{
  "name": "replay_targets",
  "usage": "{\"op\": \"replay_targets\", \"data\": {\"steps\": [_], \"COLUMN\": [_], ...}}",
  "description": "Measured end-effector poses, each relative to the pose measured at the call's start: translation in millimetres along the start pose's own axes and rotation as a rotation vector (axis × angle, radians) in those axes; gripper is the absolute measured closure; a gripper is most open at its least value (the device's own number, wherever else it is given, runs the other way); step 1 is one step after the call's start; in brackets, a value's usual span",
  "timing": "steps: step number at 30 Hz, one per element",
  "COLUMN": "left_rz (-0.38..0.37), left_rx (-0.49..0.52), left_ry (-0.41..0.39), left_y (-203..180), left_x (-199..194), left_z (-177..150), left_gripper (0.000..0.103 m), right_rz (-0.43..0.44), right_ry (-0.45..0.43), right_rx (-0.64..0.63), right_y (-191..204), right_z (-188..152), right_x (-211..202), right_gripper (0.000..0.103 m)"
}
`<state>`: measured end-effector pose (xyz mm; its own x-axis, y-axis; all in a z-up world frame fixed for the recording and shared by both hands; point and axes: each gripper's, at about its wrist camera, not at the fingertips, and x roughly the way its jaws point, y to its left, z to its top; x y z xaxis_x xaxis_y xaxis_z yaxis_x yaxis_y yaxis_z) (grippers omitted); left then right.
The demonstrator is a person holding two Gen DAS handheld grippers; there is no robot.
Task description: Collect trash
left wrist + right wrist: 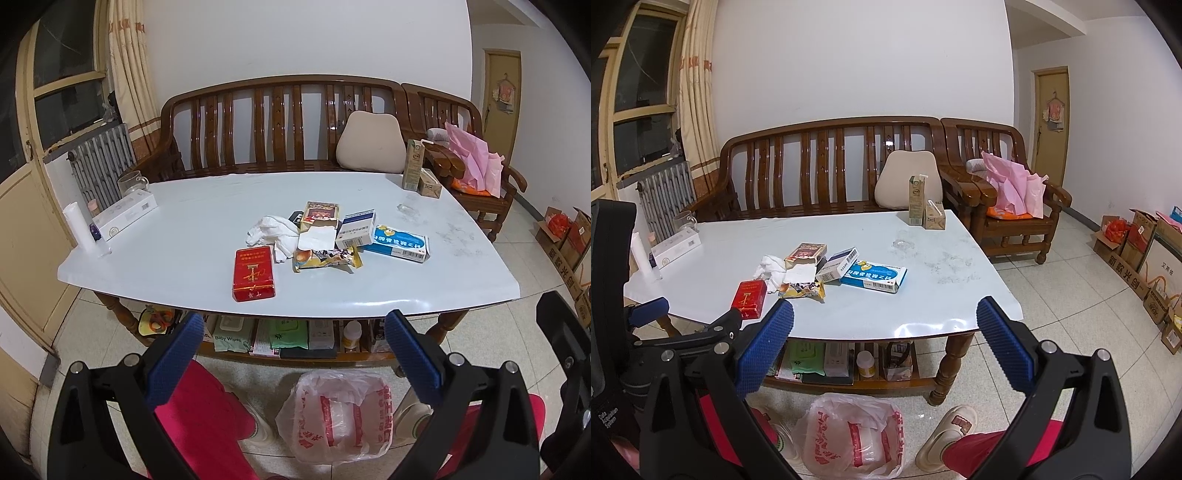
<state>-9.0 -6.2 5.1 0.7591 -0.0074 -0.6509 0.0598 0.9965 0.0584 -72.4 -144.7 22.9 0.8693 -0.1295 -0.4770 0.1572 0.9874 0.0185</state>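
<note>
Both jaws apart; trash pile [325, 236] on table [184, 280].

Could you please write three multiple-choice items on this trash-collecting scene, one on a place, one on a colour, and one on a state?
1. Where is the plastic bag?
A. On the floor in front of the table
B. On the sofa
C. On the tabletop

2. What colour is the cigarette pack nearest the table's front edge?
A. Blue
B. Red
C. Green

3. How do the left tool and the right tool stand?
A. Both shut on tissue
B. Left shut on a box, right open
C. Both open and empty

Answers: 1 A, the bag sits on the tiles between the person's feet, below the table edge. 2 B, its face is red with gold print. 3 C, each view shows blue pads spread wide with nothing between them.
</note>
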Motion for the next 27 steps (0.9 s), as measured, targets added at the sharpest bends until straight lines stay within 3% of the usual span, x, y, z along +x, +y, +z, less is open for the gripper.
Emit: {"op": "replay_targets", "data": {"steps": [27], "left_rz": [0.001], "left_rx": [0.0], "left_ry": [0.018], "left_y": [3.8], "left_x": [3.3], "left_z": [-2.3], "left_gripper": [0.007], "right_rz": [0.01], "right_ry": [0.004], "right_rx": [-0.001], "right_y": [0.9], "right_z": [-0.7], "right_x": [-5.6], "right_gripper": [0.006]}}
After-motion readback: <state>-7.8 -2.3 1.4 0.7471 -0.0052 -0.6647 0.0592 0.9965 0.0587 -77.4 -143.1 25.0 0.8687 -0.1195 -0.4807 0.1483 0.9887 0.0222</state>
